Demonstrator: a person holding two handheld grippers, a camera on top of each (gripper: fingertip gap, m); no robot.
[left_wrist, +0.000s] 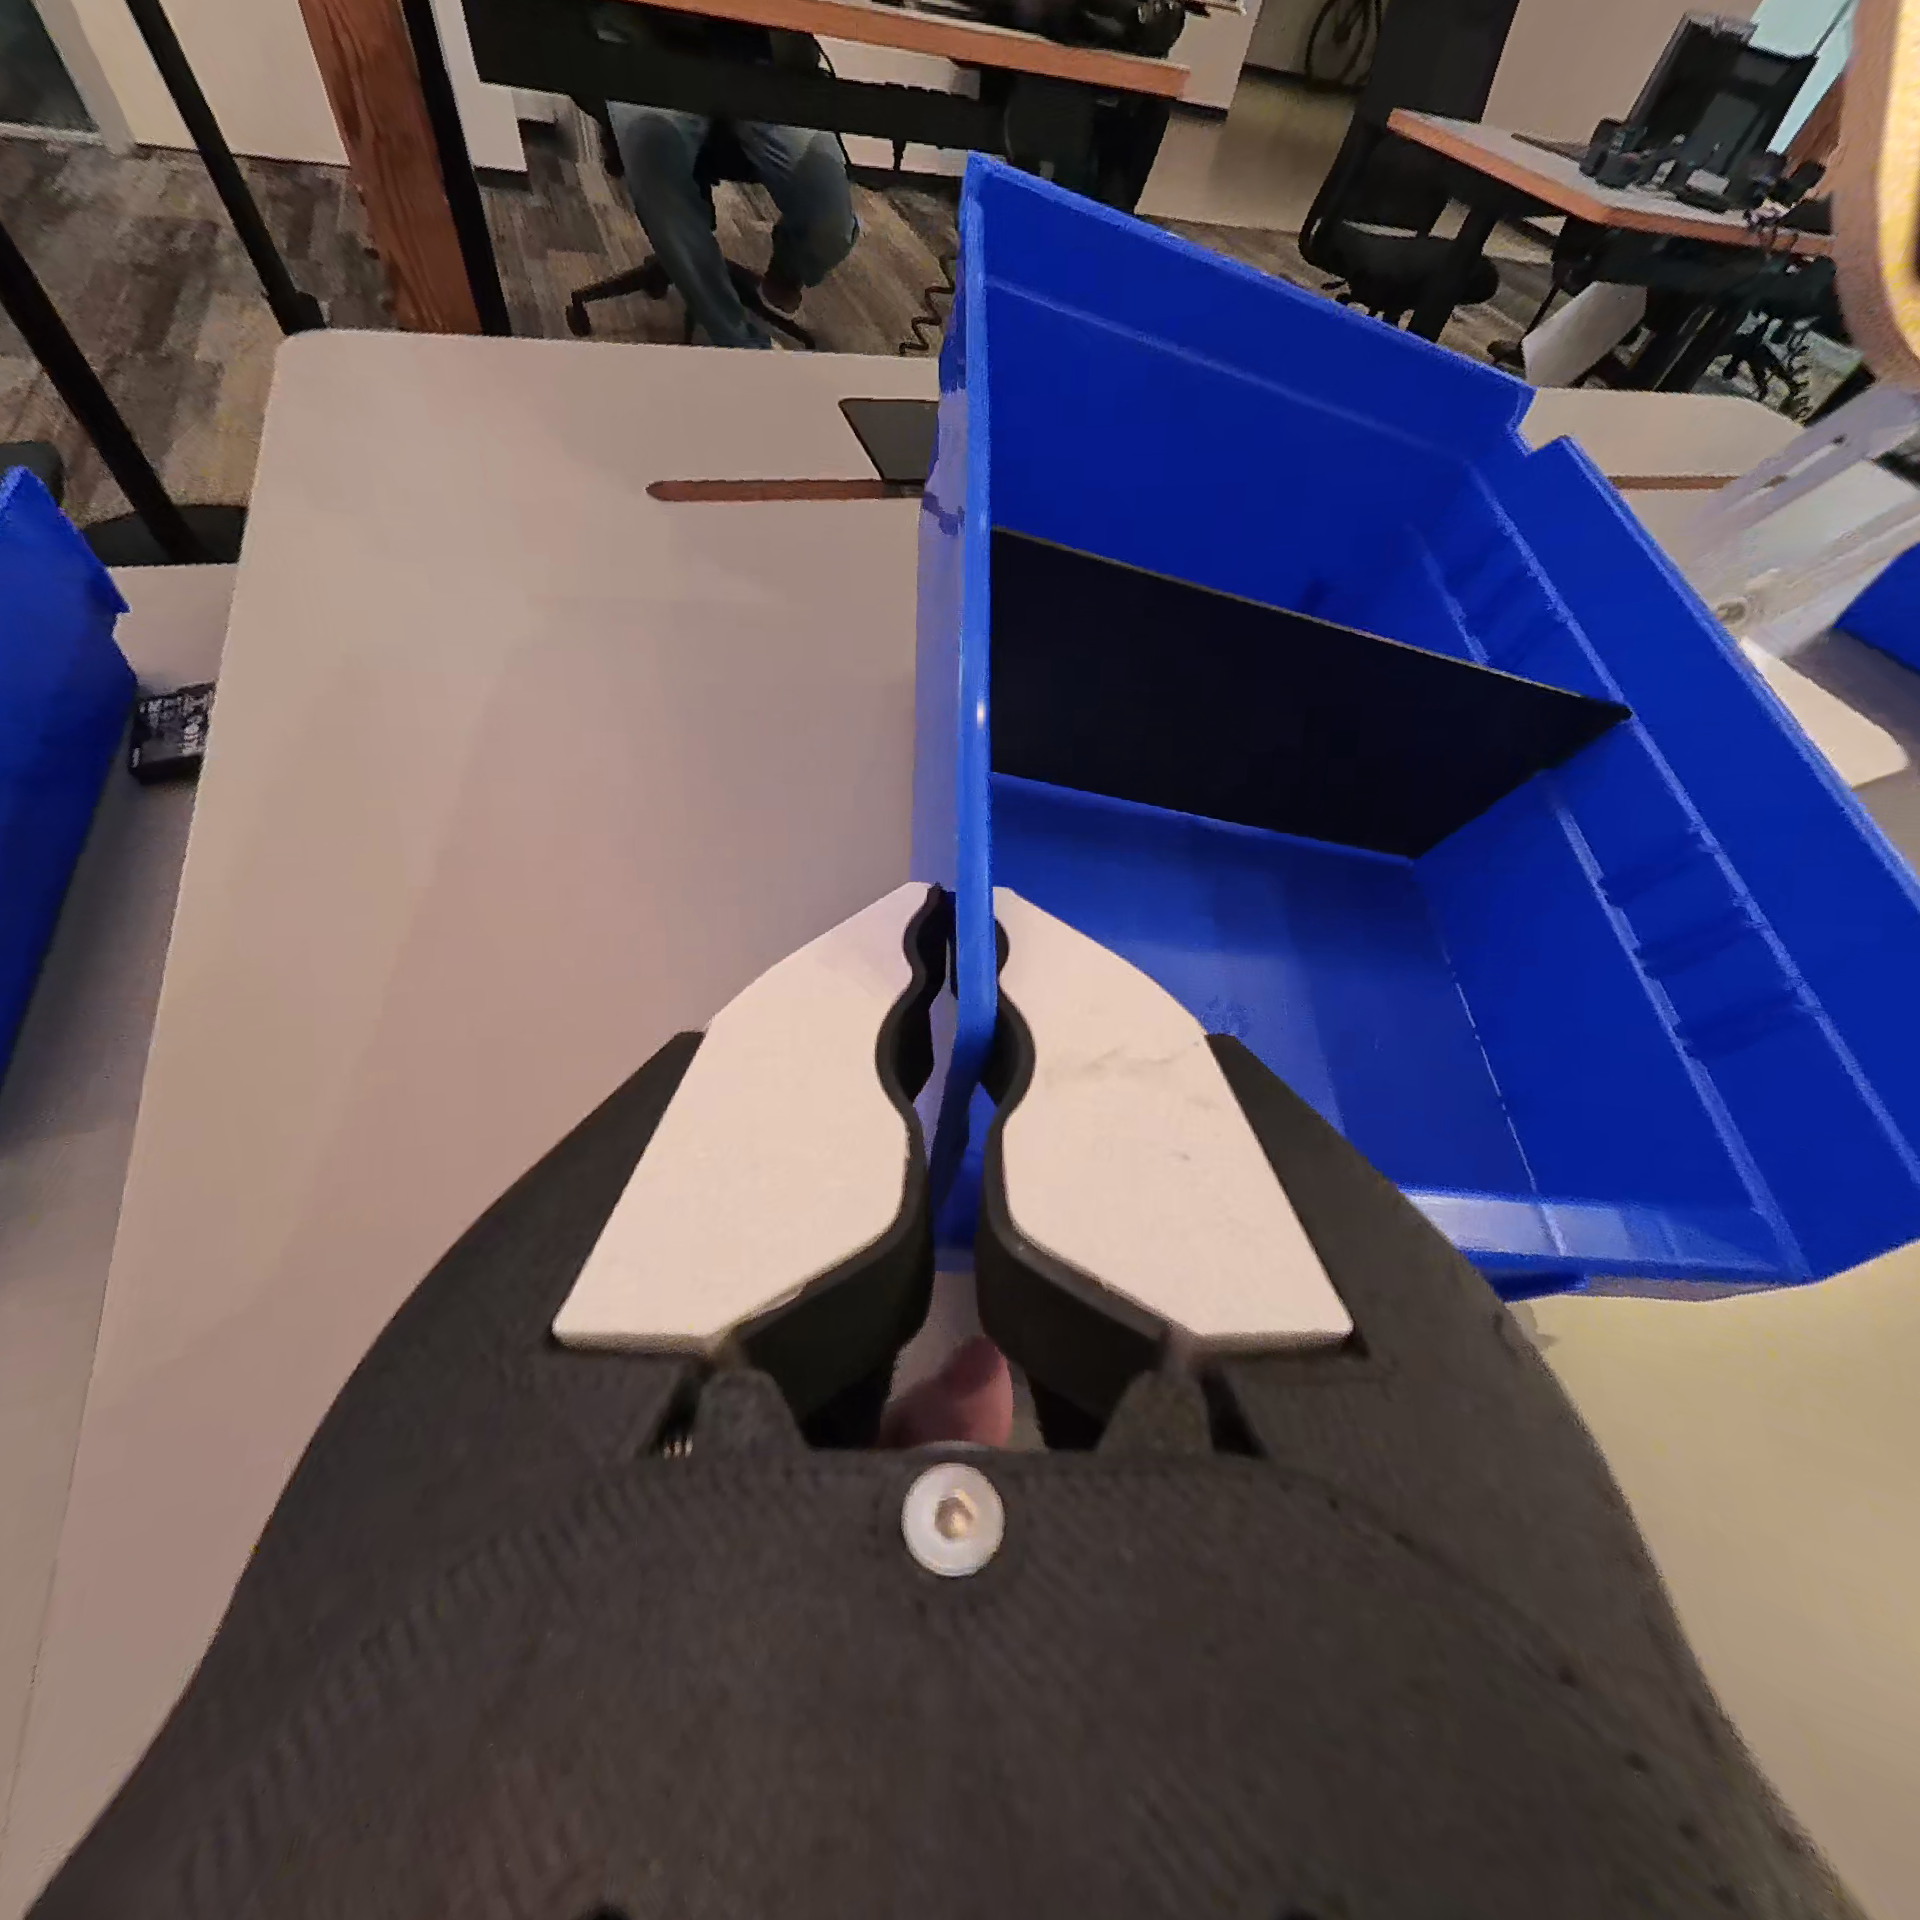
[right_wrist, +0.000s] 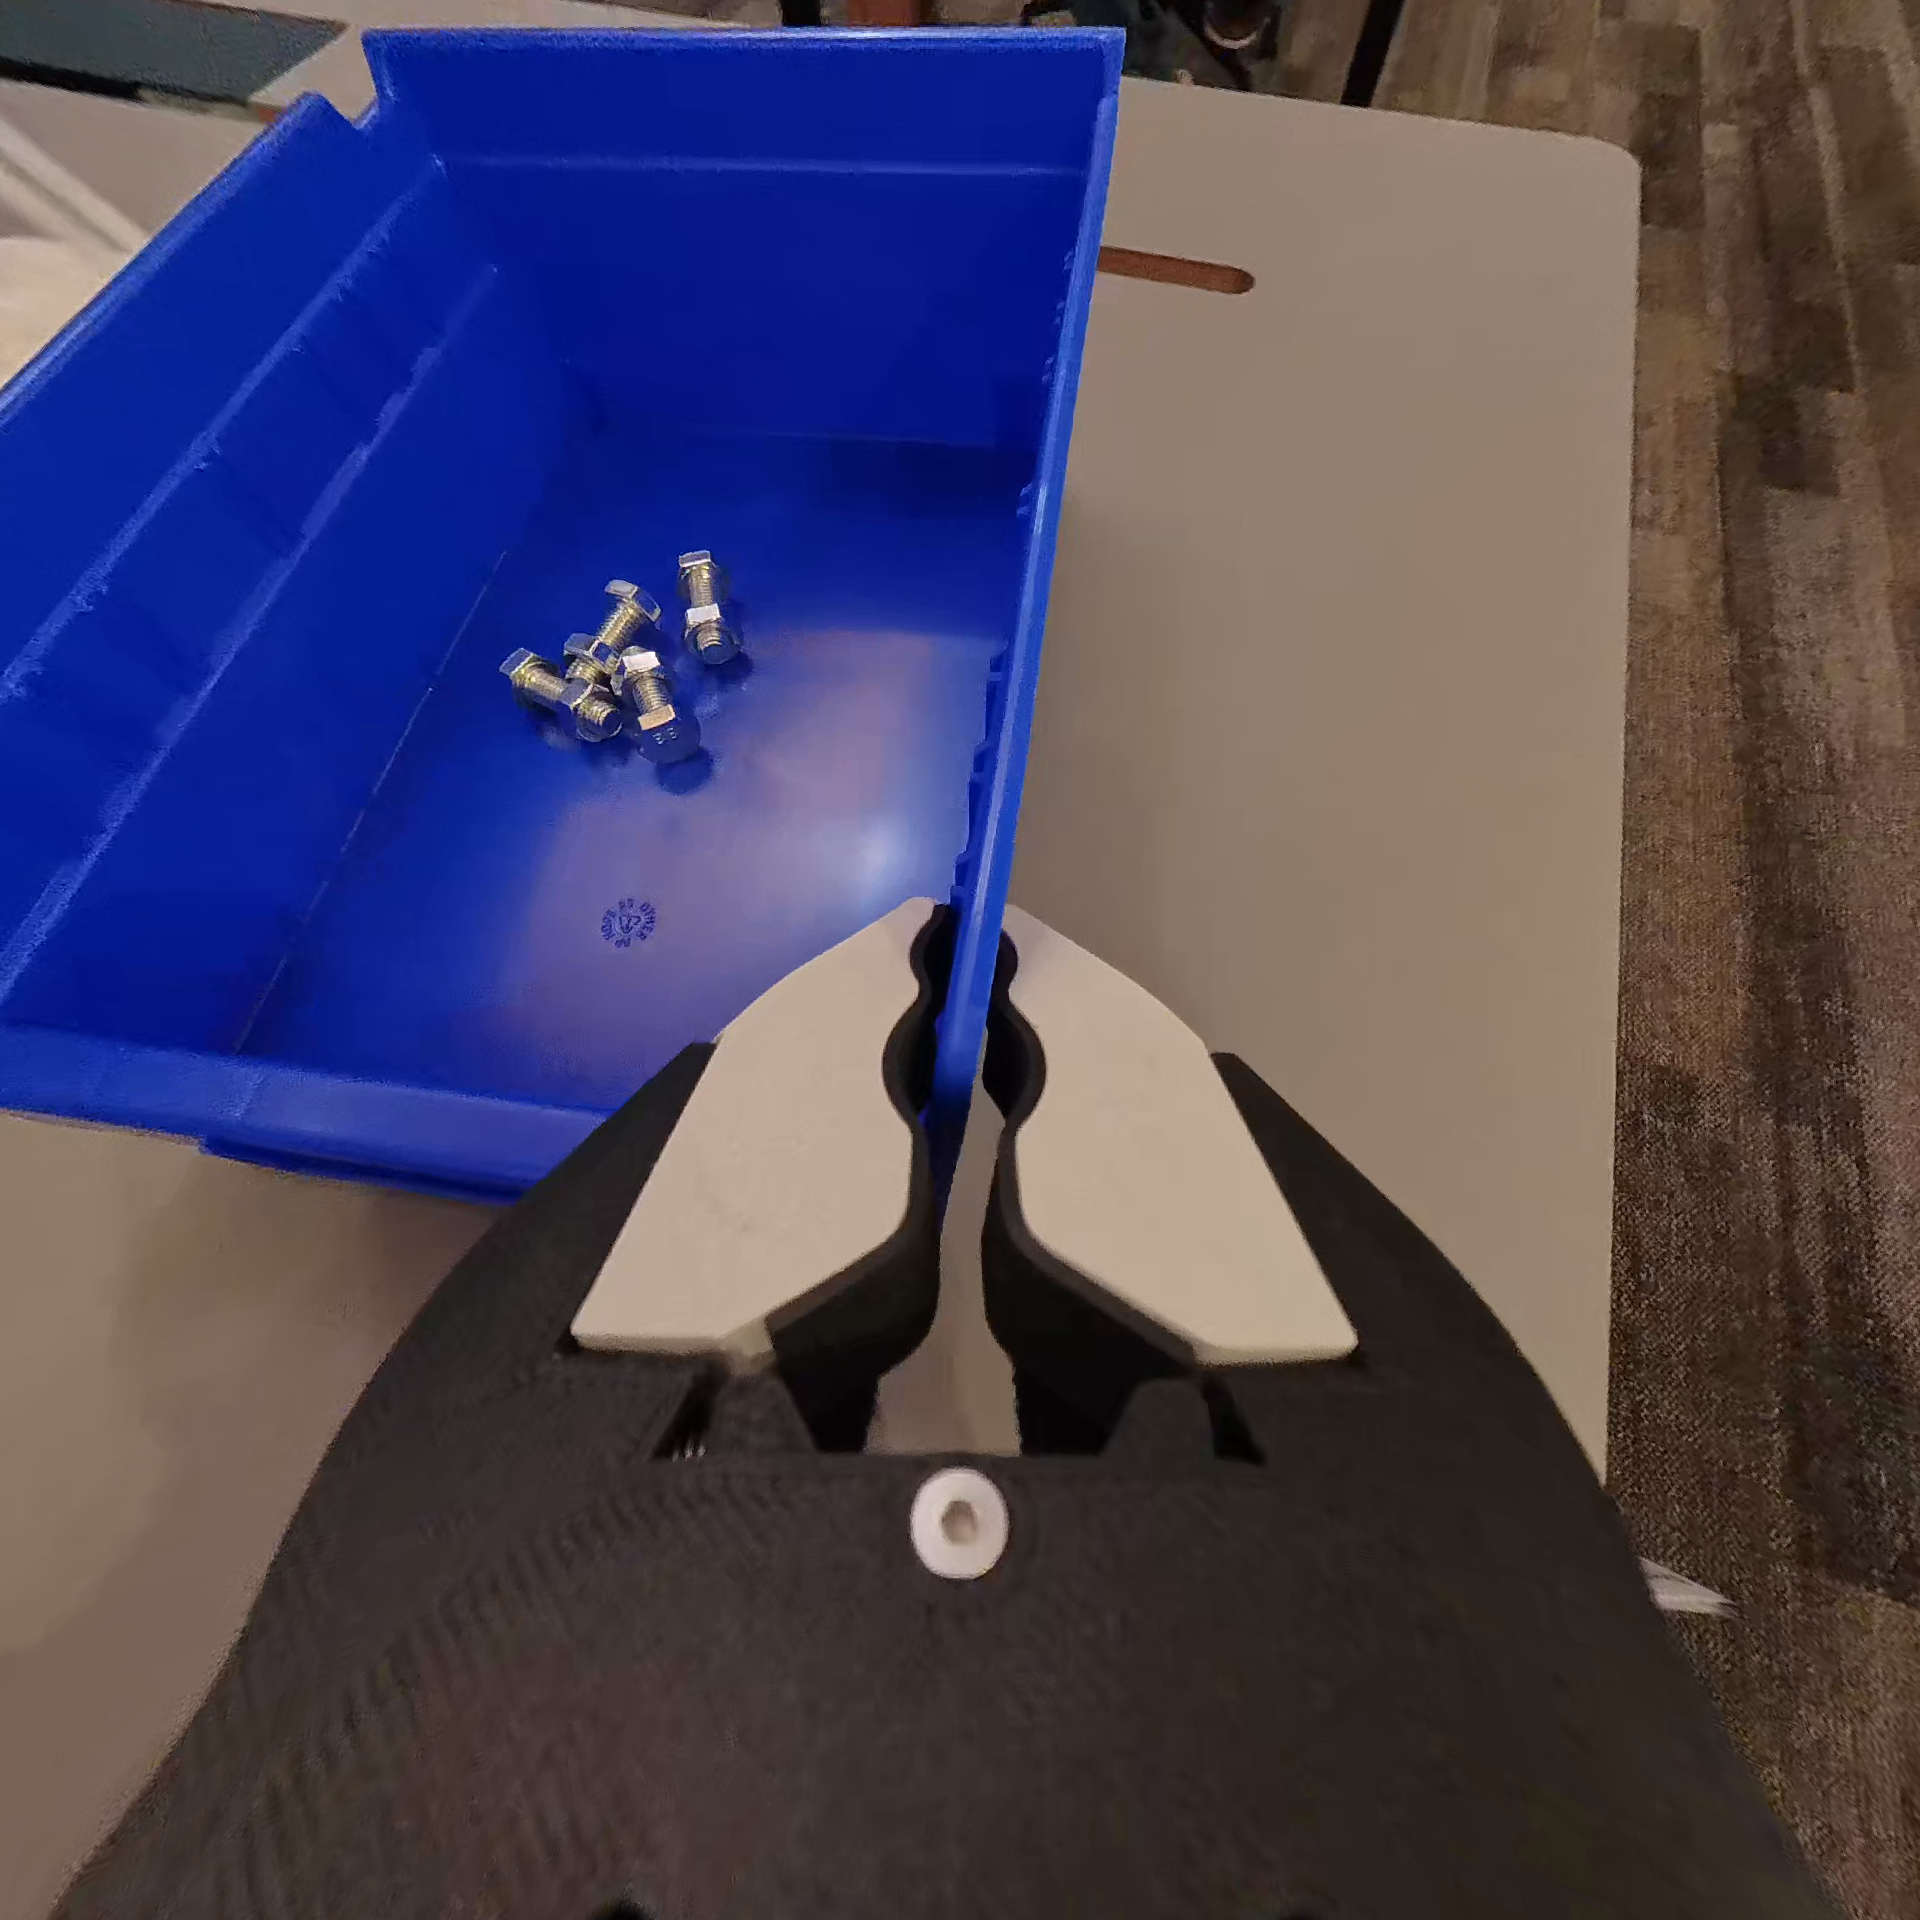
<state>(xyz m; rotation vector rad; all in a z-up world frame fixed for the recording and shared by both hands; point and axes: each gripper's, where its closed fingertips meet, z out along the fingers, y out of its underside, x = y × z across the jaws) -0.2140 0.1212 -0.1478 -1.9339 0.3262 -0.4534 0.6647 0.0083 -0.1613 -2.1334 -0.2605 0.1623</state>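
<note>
In the left wrist view my left gripper (left_wrist: 971, 914) is shut on the left side wall of a blue plastic bin (left_wrist: 1351, 987). The thin wall runs between both pads. A black divider (left_wrist: 1247, 707) crosses this bin, and its near compartment holds nothing. In the right wrist view my right gripper (right_wrist: 971, 930) is shut on the right side wall of a blue bin (right_wrist: 727, 312). Several silver bolts (right_wrist: 623, 665) lie on that bin's floor. Both bins are over a pale grey table (left_wrist: 520, 727).
Another blue bin (left_wrist: 42, 727) and a small black device (left_wrist: 171, 727) sit at the far left. A pale blurred object (left_wrist: 1808, 520) is at the right. The table's right edge meets carpet (right_wrist: 1766, 727). A seated person (left_wrist: 727, 187) and office chairs are behind. My hands' fingertips stand some 90 cm from each other.
</note>
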